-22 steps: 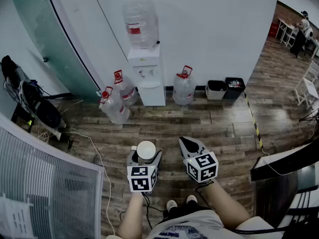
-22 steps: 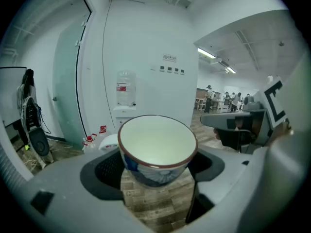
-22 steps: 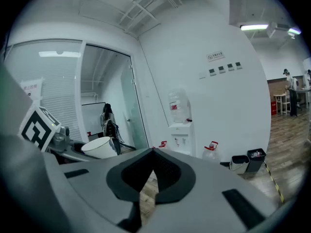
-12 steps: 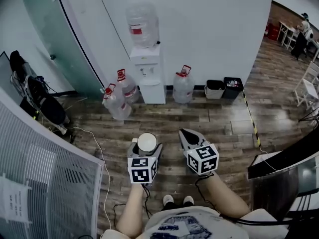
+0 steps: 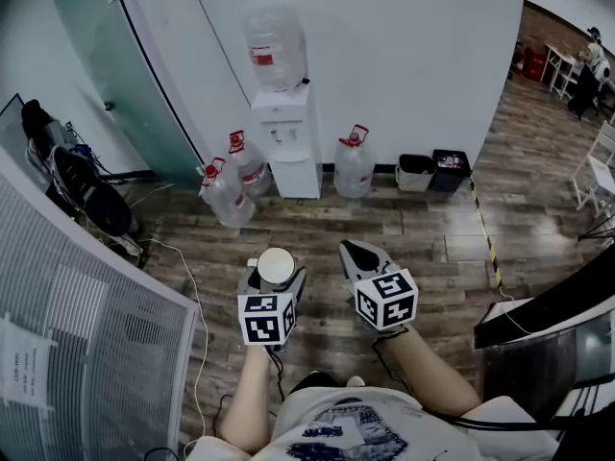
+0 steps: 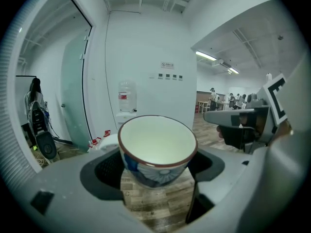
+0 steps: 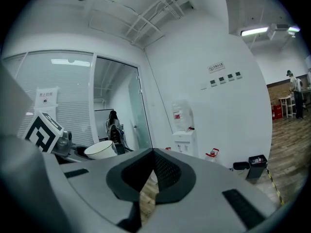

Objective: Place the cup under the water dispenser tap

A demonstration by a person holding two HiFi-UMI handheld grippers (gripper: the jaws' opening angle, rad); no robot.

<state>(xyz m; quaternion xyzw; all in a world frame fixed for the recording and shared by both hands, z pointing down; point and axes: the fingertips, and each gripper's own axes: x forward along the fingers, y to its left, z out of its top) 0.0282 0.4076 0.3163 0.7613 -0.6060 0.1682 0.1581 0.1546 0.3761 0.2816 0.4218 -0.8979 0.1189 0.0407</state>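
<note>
The cup [image 6: 157,149] stands upright, pinched between the wide-spread jaws of my left tool [image 5: 275,279] and held above the wooden floor [image 5: 432,243]. Only my left tool's view shows its blue pattern, brown rim and empty white inside. From my head I see just its round mouth. My right tool [image 5: 357,257], at 3 o'clock of the cup, has its jaws pressed together on nothing.

The water dispenser [image 5: 285,142] stands at 12 o'clock, well apart, against the white wall [image 5: 413,75], with a bottle [image 5: 275,48] on top. Its taps are too small to make out. Spare bottles [image 5: 354,166] flank it, and two bins [image 5: 432,171] sit at its 3 o'clock. A glass door [image 5: 125,75] is at 10 o'clock.
</note>
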